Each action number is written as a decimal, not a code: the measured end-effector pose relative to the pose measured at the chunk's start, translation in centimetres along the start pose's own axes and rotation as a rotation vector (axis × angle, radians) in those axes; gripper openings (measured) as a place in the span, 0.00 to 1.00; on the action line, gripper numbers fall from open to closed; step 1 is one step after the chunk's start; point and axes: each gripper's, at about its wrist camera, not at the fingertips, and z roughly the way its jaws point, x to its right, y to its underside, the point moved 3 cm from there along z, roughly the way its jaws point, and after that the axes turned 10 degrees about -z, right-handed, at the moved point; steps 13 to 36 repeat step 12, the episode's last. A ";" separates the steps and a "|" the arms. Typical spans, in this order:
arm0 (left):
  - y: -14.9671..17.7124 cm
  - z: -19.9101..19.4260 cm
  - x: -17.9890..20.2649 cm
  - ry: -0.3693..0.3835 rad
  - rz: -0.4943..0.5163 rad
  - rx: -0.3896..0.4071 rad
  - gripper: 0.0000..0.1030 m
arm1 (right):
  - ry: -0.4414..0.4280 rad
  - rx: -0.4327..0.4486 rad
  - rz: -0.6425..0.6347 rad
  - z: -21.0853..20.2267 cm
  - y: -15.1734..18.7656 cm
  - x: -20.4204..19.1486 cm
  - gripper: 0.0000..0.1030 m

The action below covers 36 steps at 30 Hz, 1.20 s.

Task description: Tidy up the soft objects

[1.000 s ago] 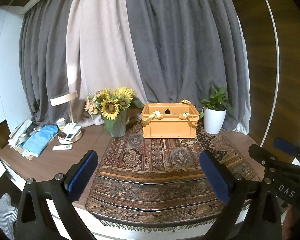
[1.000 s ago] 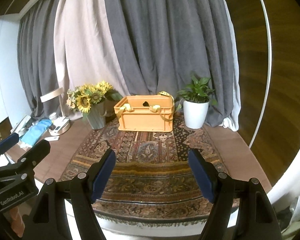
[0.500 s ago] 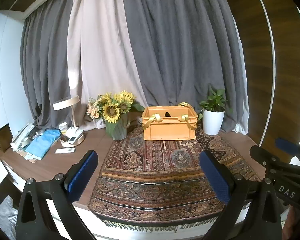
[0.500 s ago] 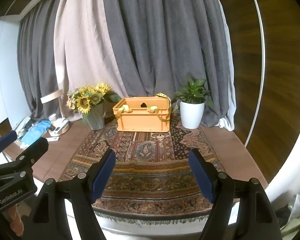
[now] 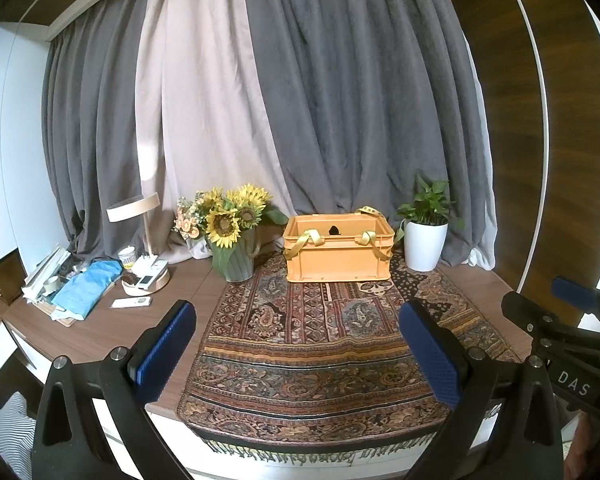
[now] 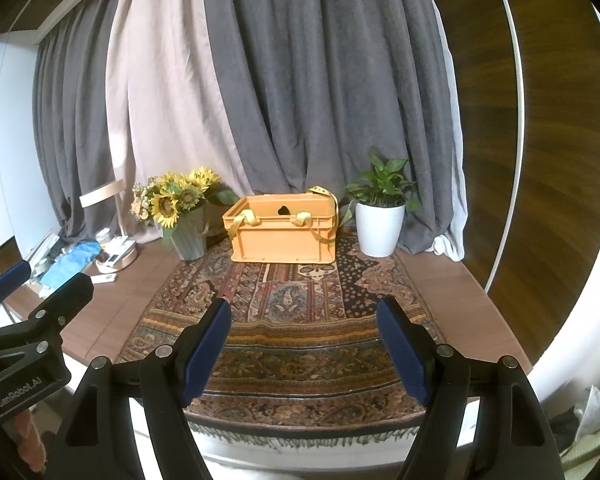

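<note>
Flanking orange crate [image 5: 337, 252]: sunflower vase [image 5: 233, 254], potted plant [image 5: 425, 236].

An orange crate [image 5: 337, 254] with yellow straps [image 5: 309, 237] sits at twelve o'clock on a paisley rug [image 5: 328, 344] of red, gold and black. At ten o'clock are yellow sunflowers [image 5: 224, 222] in a grey-green vase [image 5: 236, 262]; at two o'clock, a white pot [image 5: 424, 246]. Claw pads [image 5: 166, 350] are dotted blue; the bench [image 5: 92, 324] is brown.

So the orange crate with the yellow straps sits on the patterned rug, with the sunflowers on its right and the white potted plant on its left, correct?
Sides are swapped. In both wrist views the orange crate sits on the rug, with the sunflowers on its left and the white potted plant on its right.
</note>
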 end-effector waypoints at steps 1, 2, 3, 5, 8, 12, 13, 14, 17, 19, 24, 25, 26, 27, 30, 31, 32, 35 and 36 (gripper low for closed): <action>0.0 -0.1 0.0 -0.001 -0.001 0.001 1.00 | 0.003 0.000 0.000 0.0 0.0 0.0 0.74; 0.0 0.0 0.1 -0.002 -0.002 0.001 1.00 | 0.003 0.001 0.001 0.0 0.0 0.0 0.74; 0.0 0.0 0.1 -0.001 -0.002 0.000 1.00 | 0.003 0.002 0.002 0.0 0.0 0.0 0.74; 0.0 0.0 0.1 -0.004 -0.001 -0.001 1.00 | 0.005 0.001 0.001 -0.1 0.0 0.0 0.74; 0.0 0.0 0.1 -0.001 -0.002 -0.001 1.00 | 0.005 0.002 0.001 -0.1 0.0 -0.1 0.74; 0.0 -0.1 0.2 -0.001 -0.002 0.000 1.00 | 0.006 0.003 0.000 -0.1 0.1 0.0 0.74; 0.0 -0.1 0.2 -0.001 -0.002 0.000 1.00 | 0.006 0.003 0.000 -0.1 0.1 0.0 0.74; 0.0 -0.1 0.2 -0.001 -0.002 0.000 1.00 | 0.006 0.003 0.000 -0.1 0.1 0.0 0.74; 0.0 -0.1 0.2 -0.001 -0.002 0.000 1.00 | 0.006 0.003 0.000 -0.1 0.1 0.0 0.74; 0.0 -0.1 0.2 -0.001 -0.002 0.000 1.00 | 0.006 0.003 0.000 -0.1 0.1 0.0 0.74; 0.0 -0.1 0.2 -0.001 -0.002 0.000 1.00 | 0.006 0.003 0.000 -0.1 0.1 0.0 0.74; 0.0 -0.1 0.2 -0.001 -0.002 0.000 1.00 | 0.006 0.003 0.000 -0.1 0.1 0.0 0.74; 0.0 -0.1 0.2 -0.001 -0.002 0.000 1.00 | 0.006 0.003 0.000 -0.1 0.1 0.0 0.74; 0.0 -0.1 0.2 -0.001 -0.002 0.000 1.00 | 0.006 0.003 0.000 -0.1 0.1 0.0 0.74; 0.0 -0.1 0.2 -0.001 -0.002 0.000 1.00 | 0.006 0.003 0.000 -0.1 0.1 0.0 0.74; 0.0 -0.1 0.2 -0.001 -0.002 0.000 1.00 | 0.006 0.003 0.000 -0.1 0.1 0.0 0.74; 0.0 -0.1 0.2 -0.001 -0.002 0.000 1.00 | 0.006 0.003 0.000 -0.1 0.1 0.0 0.74; 0.0 -0.1 0.2 -0.001 -0.002 0.000 1.00 | 0.006 0.003 0.000 -0.1 0.1 0.0 0.74; 0.0 -0.1 0.2 -0.001 -0.002 0.000 1.00 | 0.006 0.003 0.000 -0.1 0.1 0.0 0.74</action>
